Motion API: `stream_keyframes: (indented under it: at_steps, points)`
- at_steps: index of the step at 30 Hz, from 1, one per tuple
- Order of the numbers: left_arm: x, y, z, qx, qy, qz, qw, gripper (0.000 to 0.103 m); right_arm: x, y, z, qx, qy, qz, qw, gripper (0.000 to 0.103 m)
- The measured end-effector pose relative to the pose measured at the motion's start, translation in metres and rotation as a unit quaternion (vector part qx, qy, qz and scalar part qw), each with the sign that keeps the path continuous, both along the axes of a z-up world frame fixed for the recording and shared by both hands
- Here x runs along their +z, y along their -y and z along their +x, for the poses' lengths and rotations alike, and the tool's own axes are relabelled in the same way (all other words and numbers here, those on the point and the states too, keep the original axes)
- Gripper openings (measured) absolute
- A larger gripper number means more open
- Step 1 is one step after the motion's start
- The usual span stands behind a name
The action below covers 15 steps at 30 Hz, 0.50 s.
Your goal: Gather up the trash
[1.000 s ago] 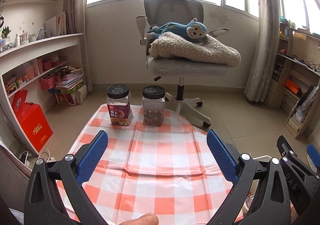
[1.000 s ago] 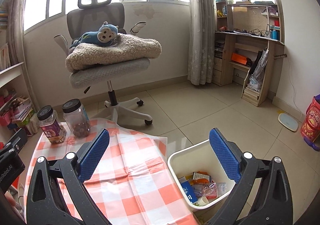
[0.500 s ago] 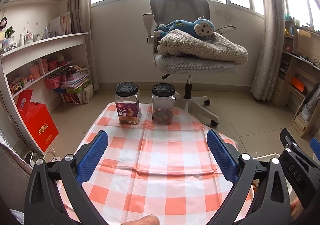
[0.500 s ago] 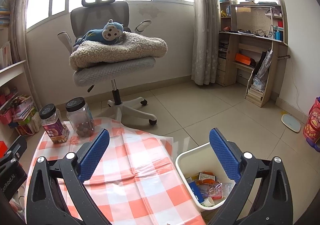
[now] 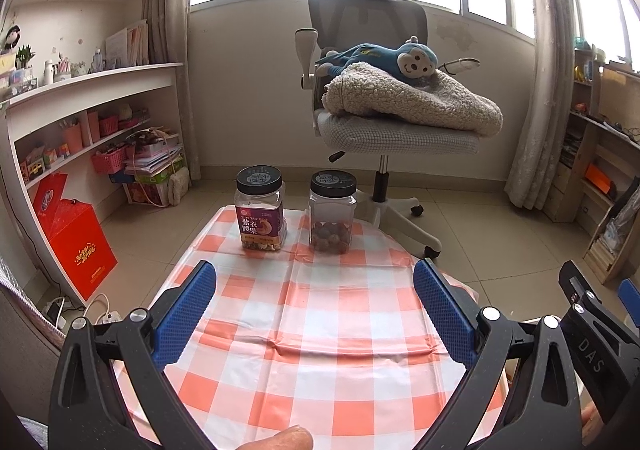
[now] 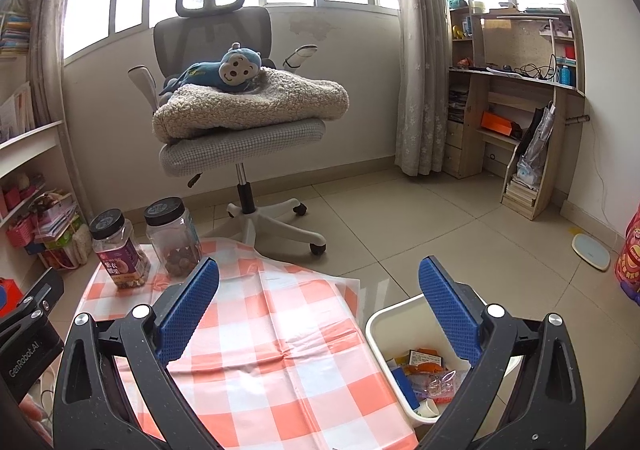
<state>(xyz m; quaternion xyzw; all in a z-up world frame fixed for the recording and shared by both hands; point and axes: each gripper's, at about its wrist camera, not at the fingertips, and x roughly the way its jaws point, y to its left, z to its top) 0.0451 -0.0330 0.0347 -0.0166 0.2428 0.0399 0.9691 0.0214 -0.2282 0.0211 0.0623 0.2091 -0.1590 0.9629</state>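
Note:
A white waste bin stands on the floor at the table's right edge, holding several wrappers and packets. My right gripper hangs open above the table's right side, its right finger over the bin, with nothing between its blue pads. My left gripper is open too, above the orange-and-white checked tablecloth, and holds nothing. Two black-lidded jars stand at the table's far end: a labelled nut jar and a clear jar with brown pieces inside. No loose trash shows on the cloth.
A grey office chair with a fleece blanket and a blue monkey toy stands behind the table. White shelves and a red box line the left wall. A wooden desk unit is at the right. A fingertip shows at the bottom.
Both grippers have tilted up a little and the views have drifted right, so the jars and chair sit lower and further left in each frame. Both stay open and empty.

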Motion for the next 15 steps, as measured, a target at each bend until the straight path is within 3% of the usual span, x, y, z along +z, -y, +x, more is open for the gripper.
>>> stream_keyframes:
  at_steps: [15]
  points:
    - [-0.0012,0.0036,0.0018,-0.007,-0.001,0.001,1.0000,0.096,0.0014,0.0013,-0.0008,-0.003,-0.001,0.002,1.000,0.096]
